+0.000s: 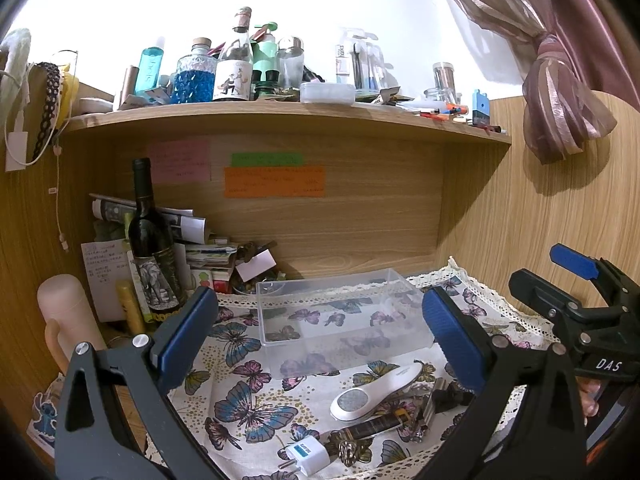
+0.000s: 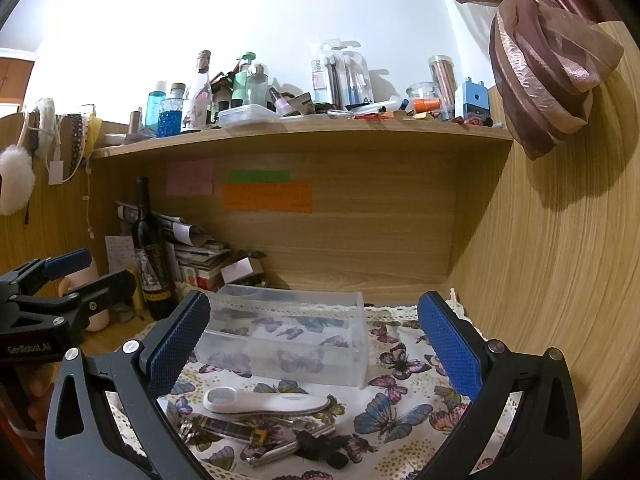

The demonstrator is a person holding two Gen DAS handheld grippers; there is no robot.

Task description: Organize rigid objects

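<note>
A clear plastic box [image 1: 344, 312] stands empty on the butterfly cloth [image 1: 248, 404]; it also shows in the right wrist view [image 2: 288, 340]. In front of it lies a pile: a white foot file [image 1: 372, 392] [image 2: 264, 400], a dark patterned bar [image 1: 372, 426] [image 2: 232, 428], a white plug adapter [image 1: 306, 454], metal clippers [image 2: 276, 452] and a black clip [image 2: 324, 446]. My left gripper [image 1: 320, 336] is open and empty, above the pile. My right gripper [image 2: 316, 340] is open and empty, also above the pile, and shows at the right of the left wrist view [image 1: 576, 280].
A wine bottle [image 1: 154, 248], a pink mug [image 1: 68, 320] and stacked papers [image 1: 200, 248] crowd the back left corner. A wooden shelf [image 1: 288, 116] above carries several bottles and jars. A wooden side panel [image 2: 560, 280] and a tied curtain [image 2: 548, 80] stand at the right.
</note>
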